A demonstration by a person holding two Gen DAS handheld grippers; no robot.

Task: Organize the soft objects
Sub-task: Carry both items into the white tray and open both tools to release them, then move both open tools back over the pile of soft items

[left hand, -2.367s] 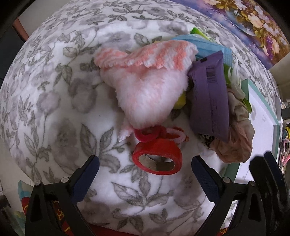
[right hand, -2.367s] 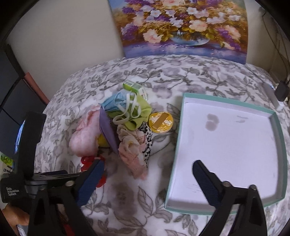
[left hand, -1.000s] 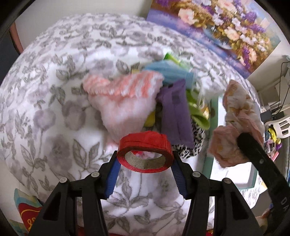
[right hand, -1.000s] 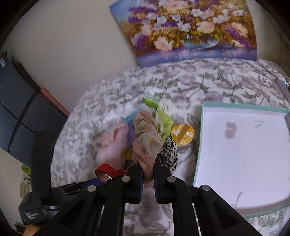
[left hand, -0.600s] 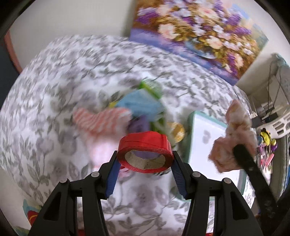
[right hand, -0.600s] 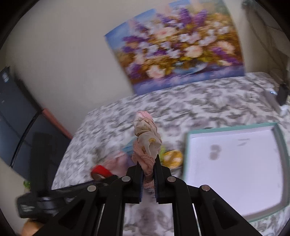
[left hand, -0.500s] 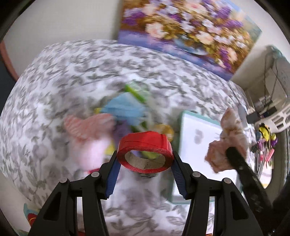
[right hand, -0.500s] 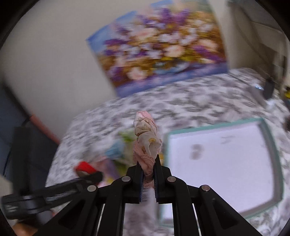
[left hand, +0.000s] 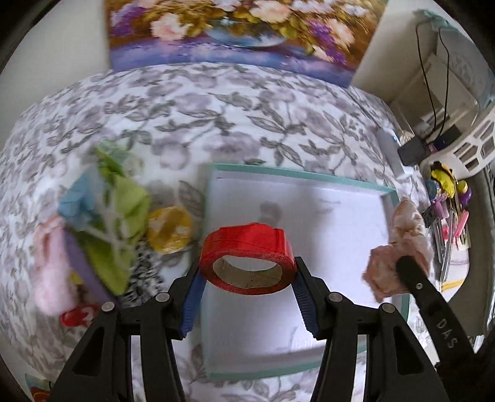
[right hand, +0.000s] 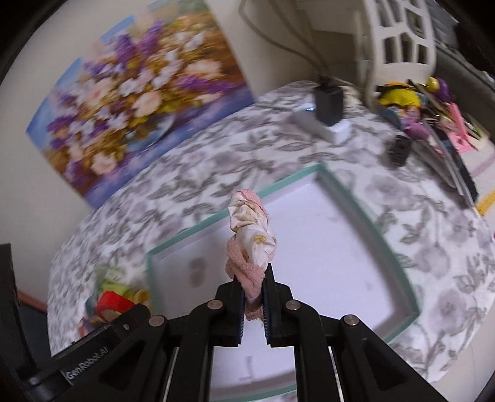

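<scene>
My left gripper [left hand: 247,275] is shut on a red tape roll [left hand: 246,259] and holds it above the near left part of the white tray with a teal rim [left hand: 297,174]. My right gripper [right hand: 252,278] is shut on a pink floral scrunchie [right hand: 252,235] and holds it above the same tray [right hand: 355,198]. The scrunchie also shows in the left wrist view [left hand: 399,247], at the tray's right edge. A pile of soft things [left hand: 92,222] lies left of the tray: pink knit, purple cloth, green and blue pieces.
A yellow round tin [left hand: 168,228] lies between the pile and the tray. A flower painting [left hand: 235,27] leans on the back wall. A white power strip with a black plug [right hand: 324,114] and a heap of stationery [right hand: 427,123] lie right of the tray.
Both grippers closed, the left on the tape roll and the right on the scrunchie, lifted them off the pile and swung right until they hang over the tray.
</scene>
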